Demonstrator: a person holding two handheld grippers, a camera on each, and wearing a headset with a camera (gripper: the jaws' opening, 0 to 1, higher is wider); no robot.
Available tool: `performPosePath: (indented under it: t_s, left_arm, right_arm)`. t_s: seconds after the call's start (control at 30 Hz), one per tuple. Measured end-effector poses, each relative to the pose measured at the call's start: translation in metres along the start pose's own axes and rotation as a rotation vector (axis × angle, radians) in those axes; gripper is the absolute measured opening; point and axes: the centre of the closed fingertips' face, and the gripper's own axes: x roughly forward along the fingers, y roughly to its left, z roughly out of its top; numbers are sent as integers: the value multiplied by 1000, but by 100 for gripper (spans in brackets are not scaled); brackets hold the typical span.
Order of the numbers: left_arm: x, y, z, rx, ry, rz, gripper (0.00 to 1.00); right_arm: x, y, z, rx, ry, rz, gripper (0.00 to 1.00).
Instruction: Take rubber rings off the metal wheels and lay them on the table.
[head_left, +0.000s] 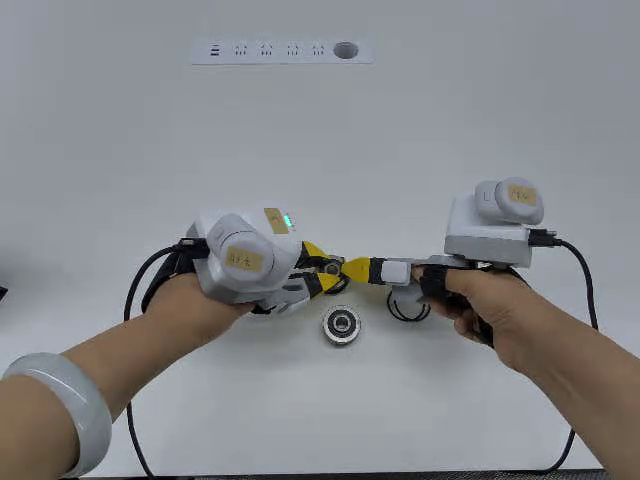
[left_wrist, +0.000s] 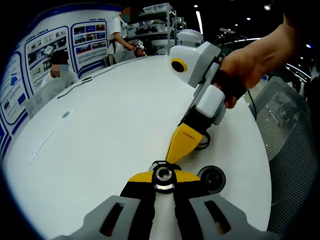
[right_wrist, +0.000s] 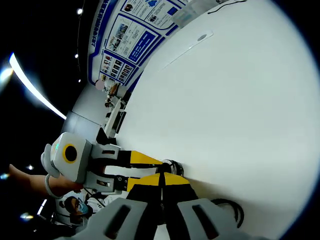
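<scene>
Clamping one metal wheel (left_wrist: 163, 175), left gripper (head_left: 322, 268) faced right gripper (head_left: 352, 268), whose jaws were pinched together at its rim. Second wheel (head_left: 341, 325) lay on table (head_left: 300, 150) at 6 o'clock; loose rubber rings (head_left: 405, 308) at 4.

Head view down onto the table (head_left: 450, 130), gripper views low, close, facing each other, sharing the metal wheel (left_wrist: 164, 175)

Table (head_left: 300, 150): plain white.
Left gripper (head_left: 325, 268): pale grey shell, black arms, yellow tips, green light.
Right gripper (head_left: 355, 269): pale grey, yellow tips.
Held wheel (left_wrist: 164, 176): silver.
Wheel on table (head_left: 341, 325): silver, with a dark rim, possibly black rubber.
Loose rings (head_left: 405, 308): black.
Bracelet (head_left: 70, 400): milky pale green.
</scene>
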Motion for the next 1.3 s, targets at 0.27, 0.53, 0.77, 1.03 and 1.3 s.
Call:
performPosePath:
  t_s: [0.27,0.53,0.77,1.03,1.3]
  left_arm:
    - [0,0,0,1,-1,0,13]
    - [0,0,0,3,3,0,13]
    - [1,1,0,14,-4,-2,13]
    - [0,1,2,11,-13,5,19]
    - [-6,-1,3,1,-29,6,25]
  right_arm:
    - [1,10,1,22,-16,30,1]
    - [1,15,2,20,-22,48,1]
    - [-3,8,3,34,-37,22,1]
    - [-2,1,0,42,-38,-4,1]
    - [-3,0,0,44,-40,-8,1]
